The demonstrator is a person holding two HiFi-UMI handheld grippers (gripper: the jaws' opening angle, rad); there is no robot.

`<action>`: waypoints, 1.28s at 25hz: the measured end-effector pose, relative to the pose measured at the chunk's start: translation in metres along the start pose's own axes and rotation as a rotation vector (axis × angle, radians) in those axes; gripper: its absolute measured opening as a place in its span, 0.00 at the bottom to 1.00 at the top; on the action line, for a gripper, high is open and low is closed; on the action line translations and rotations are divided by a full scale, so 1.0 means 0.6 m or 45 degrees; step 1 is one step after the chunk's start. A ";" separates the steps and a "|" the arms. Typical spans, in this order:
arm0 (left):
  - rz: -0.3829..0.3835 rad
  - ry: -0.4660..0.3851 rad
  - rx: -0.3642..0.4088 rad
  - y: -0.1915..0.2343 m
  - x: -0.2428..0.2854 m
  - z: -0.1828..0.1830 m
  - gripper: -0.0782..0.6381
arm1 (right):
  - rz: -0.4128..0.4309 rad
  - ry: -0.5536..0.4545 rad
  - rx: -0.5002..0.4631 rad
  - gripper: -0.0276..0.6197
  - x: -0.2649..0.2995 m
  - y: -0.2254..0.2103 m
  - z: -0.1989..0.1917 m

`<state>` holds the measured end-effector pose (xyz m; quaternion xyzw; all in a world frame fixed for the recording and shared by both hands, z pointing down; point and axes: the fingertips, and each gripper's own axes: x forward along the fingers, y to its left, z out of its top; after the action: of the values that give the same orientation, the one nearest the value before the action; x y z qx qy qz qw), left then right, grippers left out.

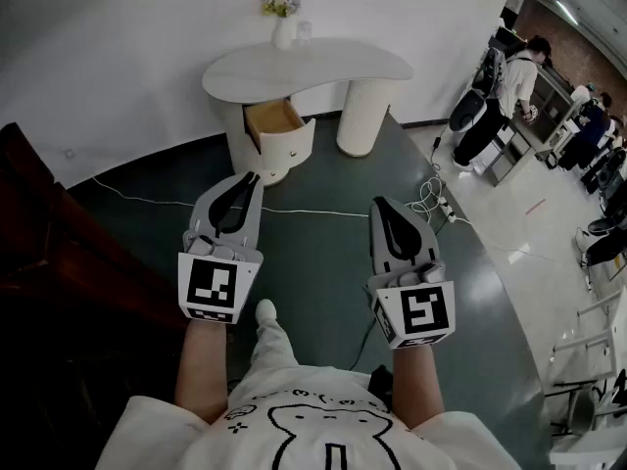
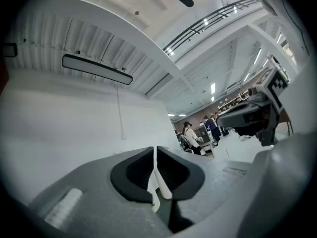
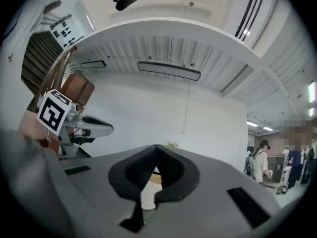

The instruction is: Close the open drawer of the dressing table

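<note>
Close to me the person in a white printed T-shirt (image 1: 313, 429) holds both tools out in front of the body, above the dark green floor (image 1: 323, 262). The grey left claw (image 1: 252, 178) is clenched, its two jaws meeting at the tips with nothing between them. The grey right claw (image 1: 378, 205) is clenched in the same way and also carries nothing. The two are side by side, a little apart, and both point forward. Past them a thin white cable (image 1: 294, 211) runs across the floor. Further on stands the white dressing table with a curved top (image 1: 333, 67), well apart from both claws. Its drawer with a rounded white front and a pale wooden inside (image 1: 291, 145) is pulled out on the left pedestal, toward the person. A small white vase with flowers (image 1: 283, 29) stands on the top at the back, near the white wall (image 1: 147, 27). Far on the right some other people (image 1: 514, 76) are busy in another part of the room. I judge that the task is only at the approach, nothing has touched the drawer yet. The next move calls for walking closer, bringing one claw flat against the drawer front, and pushing it straight in until it sits level with the pedestal.
</note>
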<state>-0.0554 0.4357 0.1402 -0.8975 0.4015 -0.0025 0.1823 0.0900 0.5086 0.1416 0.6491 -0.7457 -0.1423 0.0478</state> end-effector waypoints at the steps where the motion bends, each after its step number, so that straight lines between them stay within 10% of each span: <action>1: 0.004 0.001 -0.003 0.004 0.001 -0.002 0.13 | -0.001 0.004 0.002 0.03 0.002 0.000 -0.002; 32: 0.064 0.067 -0.059 0.359 0.277 -0.178 0.13 | 0.049 0.149 0.031 0.03 0.460 0.001 -0.087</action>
<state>-0.1139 0.1495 0.1453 -0.8907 0.4286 -0.0121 0.1509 0.0604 0.2299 0.1604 0.6423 -0.7557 -0.0943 0.0862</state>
